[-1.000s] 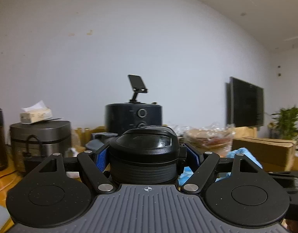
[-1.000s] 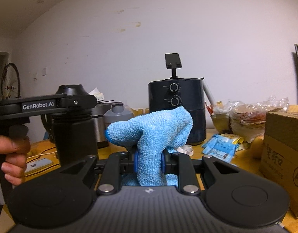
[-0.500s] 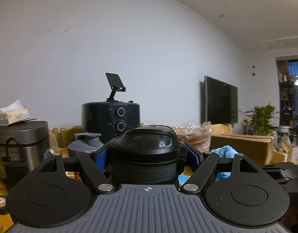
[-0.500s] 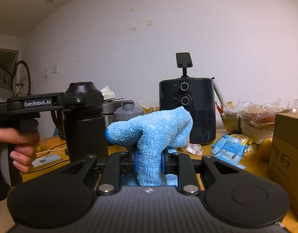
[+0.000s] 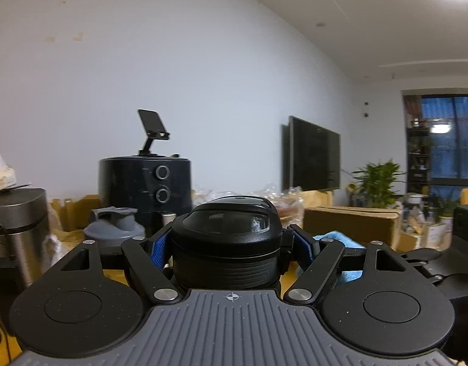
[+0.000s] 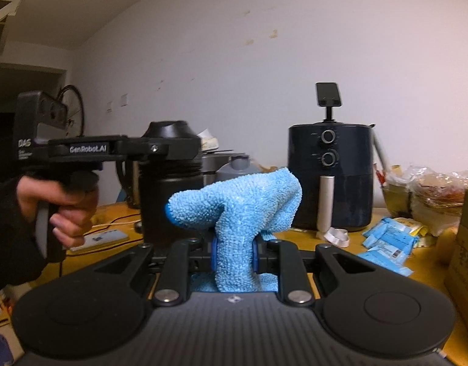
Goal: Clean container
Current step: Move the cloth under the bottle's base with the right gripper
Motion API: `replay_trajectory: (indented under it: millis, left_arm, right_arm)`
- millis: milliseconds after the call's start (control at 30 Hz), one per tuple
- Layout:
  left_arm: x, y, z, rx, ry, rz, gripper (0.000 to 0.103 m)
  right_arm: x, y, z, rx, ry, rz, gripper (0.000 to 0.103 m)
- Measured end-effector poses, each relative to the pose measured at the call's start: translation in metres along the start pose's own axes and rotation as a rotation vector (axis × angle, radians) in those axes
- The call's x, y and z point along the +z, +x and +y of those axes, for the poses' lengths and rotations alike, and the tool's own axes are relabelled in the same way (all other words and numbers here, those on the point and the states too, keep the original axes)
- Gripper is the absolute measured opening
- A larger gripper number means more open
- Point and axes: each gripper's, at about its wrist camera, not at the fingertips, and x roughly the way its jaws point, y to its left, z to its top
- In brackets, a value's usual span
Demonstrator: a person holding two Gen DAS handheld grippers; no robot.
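Left wrist view: the left gripper (image 5: pixel 230 244) clamps a black lidded bottle (image 5: pixel 229 241) at centre. Right wrist view: the right gripper (image 6: pixel 234 253) pinches a blue microfibre cloth (image 6: pixel 237 213), with the bottle at ten o'clock beside it, above the wooden table (image 6: pixel 349 253).

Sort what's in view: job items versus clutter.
Job: black lidded plastic bottle in left claw; fluffy blue microfibre cloth in right claw.
Clutter: dark round air fryer, grey shaker bottle, brown cardboard box, blue sachets.

On the table (image 6: pixel 368 253), the container (image 6: pixel 169 183) stands frame-left of the cloth (image 6: pixel 237 213), air fryer (image 6: pixel 331 177) behind at right.
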Motion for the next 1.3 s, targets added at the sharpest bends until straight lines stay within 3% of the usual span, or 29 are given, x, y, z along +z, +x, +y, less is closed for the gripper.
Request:
replay_trajectory:
  millis: [500,1300]
  left_arm:
    - [-0.002,0.005,0.014,-0.108,0.008,0.008,0.075]
    - [-0.001,0.013,0.02,-0.123,0.005,0.014,0.075]
  right_arm:
    - [-0.001,0.007,0.004,0.211,-0.004,0.008,0.015]
    - [0.004,0.03,0.012,0.229,0.007,0.016,0.016]
